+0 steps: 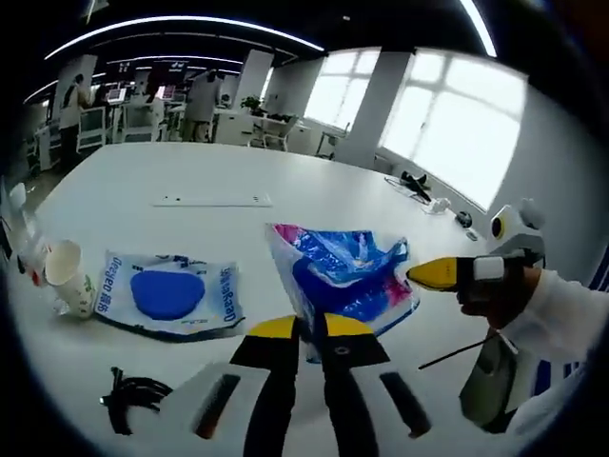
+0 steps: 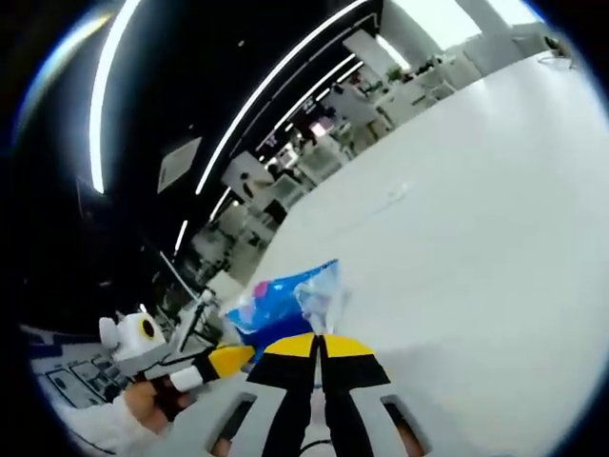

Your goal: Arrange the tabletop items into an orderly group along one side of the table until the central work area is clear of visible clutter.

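Large white table (image 1: 190, 171), broad bare surface toward far side. Blue-and-pink plastic bag (image 1: 347, 271) at centre, lifted off the tabletop, crumpled. Flat packet with blue oval print (image 1: 169, 293) lying left of the bag, apart from it. Paper cup (image 1: 68, 276) tipped on its side just beside the packet's left edge. Black cable bundle (image 1: 133, 392) near front edge, left of the jaws. Thin white strip (image 1: 212, 200) farther back, well apart.

Left gripper (image 1: 309, 328): jaws together, pinching the bag's lower edge. Right gripper (image 2: 321, 343): jaws closed on a corner of the same bag (image 2: 285, 303); its yellow tip alongside the bag's right side in left gripper view.
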Tool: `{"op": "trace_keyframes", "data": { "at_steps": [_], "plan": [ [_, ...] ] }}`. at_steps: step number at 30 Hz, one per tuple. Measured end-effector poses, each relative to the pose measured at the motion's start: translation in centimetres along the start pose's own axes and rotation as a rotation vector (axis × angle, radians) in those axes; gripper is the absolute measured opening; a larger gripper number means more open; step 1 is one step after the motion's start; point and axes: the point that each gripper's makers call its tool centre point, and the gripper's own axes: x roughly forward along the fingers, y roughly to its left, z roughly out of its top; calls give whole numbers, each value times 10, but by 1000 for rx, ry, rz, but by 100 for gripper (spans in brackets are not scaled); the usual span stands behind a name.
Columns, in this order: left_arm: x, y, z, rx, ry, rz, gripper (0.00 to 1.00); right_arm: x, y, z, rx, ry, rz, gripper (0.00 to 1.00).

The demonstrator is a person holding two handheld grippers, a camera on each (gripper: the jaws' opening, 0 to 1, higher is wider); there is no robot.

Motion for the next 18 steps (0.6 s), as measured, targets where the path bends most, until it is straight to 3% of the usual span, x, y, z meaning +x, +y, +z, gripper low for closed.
{"op": "trace_keyframes", "data": {
  "at_steps": [5, 11, 18],
  "plan": [
    [19, -16, -1, -11, 17, 5, 2, -11, -20, 8, -11, 0, -19, 0],
    [51, -34, 8, 19, 51, 4, 2, -16, -47, 33, -29, -19, -53, 0],
    [85, -35, 25, 21, 64, 15, 3, -5, -71, 61, -57, -29, -76, 0]
  ]
}}
